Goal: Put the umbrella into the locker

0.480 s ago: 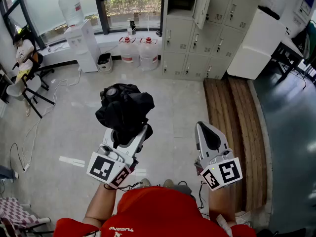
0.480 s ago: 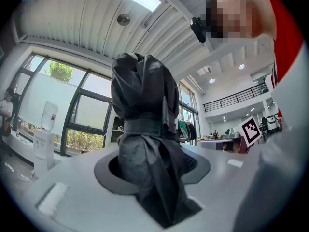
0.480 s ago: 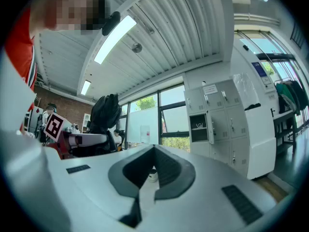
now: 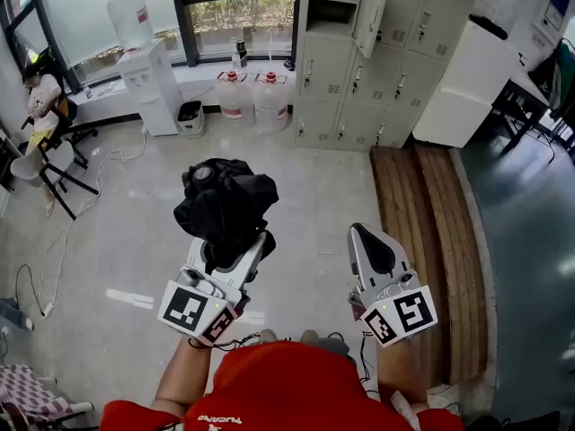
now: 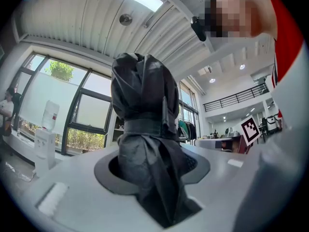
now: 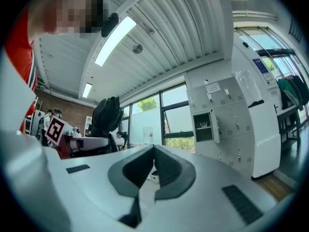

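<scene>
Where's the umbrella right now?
Head view, left of centre: the folded black umbrella is clamped in the left gripper, held over the floor, well short of the lockers at top right.

red shirt (image 4: 287,389); white left gripper (image 4: 230,242) and right gripper (image 4: 361,235), each with a black-and-white marker cube (image 4: 198,311).

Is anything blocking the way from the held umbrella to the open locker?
Nothing visible. The left tongs grip the umbrella, and only bare floor lies between it and the open locker, whose door is swung aside.
</scene>
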{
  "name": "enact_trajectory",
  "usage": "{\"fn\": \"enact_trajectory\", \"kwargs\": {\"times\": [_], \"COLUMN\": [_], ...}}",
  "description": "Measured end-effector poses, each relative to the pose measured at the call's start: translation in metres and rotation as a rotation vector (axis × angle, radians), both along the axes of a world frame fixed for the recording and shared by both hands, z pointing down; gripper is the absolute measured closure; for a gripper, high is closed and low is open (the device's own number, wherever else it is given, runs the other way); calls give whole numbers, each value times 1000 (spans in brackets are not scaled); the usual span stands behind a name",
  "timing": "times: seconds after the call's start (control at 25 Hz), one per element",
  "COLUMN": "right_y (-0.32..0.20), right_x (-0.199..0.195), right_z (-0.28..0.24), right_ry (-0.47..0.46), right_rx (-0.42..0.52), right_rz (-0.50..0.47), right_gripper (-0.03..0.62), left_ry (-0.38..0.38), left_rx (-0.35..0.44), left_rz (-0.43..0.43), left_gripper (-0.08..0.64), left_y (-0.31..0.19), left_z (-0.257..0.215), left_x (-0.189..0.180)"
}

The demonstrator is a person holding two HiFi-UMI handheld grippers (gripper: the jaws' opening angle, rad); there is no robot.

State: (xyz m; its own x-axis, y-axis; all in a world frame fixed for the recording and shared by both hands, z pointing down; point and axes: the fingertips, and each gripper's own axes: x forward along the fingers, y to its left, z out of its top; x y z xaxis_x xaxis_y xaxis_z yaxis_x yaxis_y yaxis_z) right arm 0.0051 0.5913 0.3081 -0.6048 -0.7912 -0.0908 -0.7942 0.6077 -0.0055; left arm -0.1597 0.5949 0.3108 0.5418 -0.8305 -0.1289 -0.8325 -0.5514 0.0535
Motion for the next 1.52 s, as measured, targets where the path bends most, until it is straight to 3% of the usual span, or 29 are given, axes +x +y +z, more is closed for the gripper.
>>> {"fn": "enact_trajectory", "kwargs": {"times": [0.24,0.52,0.84,1.12,1.52], "right_y": [-11,-13,-59,-144,-307], "right_x": [-9,-70,-75,-68,-29], "right_z": [7,-3,0,8,-1], "right_ry": [1,28,54,54,76], "right_rx": [17,1,1,14,42], "right_rz": [8,33,47,22,-11], "right_gripper": [589,589,589,589,589], "left_ry": [0,-5,-6,-27,-53], "left_rx": [1,-6,-2,9,-1], "left_rz": [11,75,91,76,47], "left_gripper": [357,357,357,357,357], "left_y": [-11,-19,-64,-143,-310], "left_z": [14,5,10,10,0], "left_x": [-6,-50,-56,-47,-2]}}
